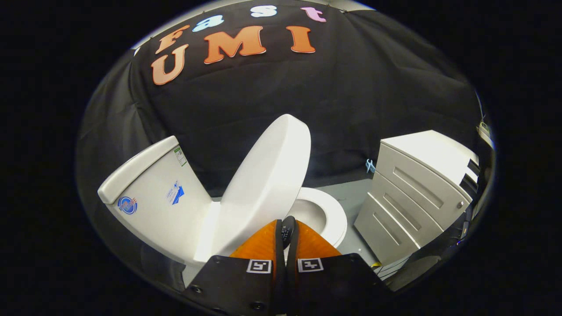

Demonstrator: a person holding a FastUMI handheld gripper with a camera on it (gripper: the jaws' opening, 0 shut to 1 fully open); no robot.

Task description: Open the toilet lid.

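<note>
My fingers [287,235] are drawn together with hardly a gap between the tips, and nothing is gripped; only a small dark bit of my own tip shows in the slit. Just ahead of them, and leaning away toward the side of my left finger, the lid [268,175] stands raised well off the bowl [327,215], tilted back toward the tank [153,193] but not yet resting against it as far as I can tell. The bowl's open rim lies just beyond my right finger, and a drawer cabinet [412,193] sits well off past that side, apart from the toilet. I judge the lid a stiff, smooth moulded shell, light enough to swing on its hinge but glossy, so closed tips would skid along its face if I pushed at a slant. Its rounded free edge at the top is the best place to bear on, since that is farthest from the hinge and needs the least force. A slow push there should tip it the rest of the way; let go early and I expect it could fall shut or knock hard against the tank.
</note>
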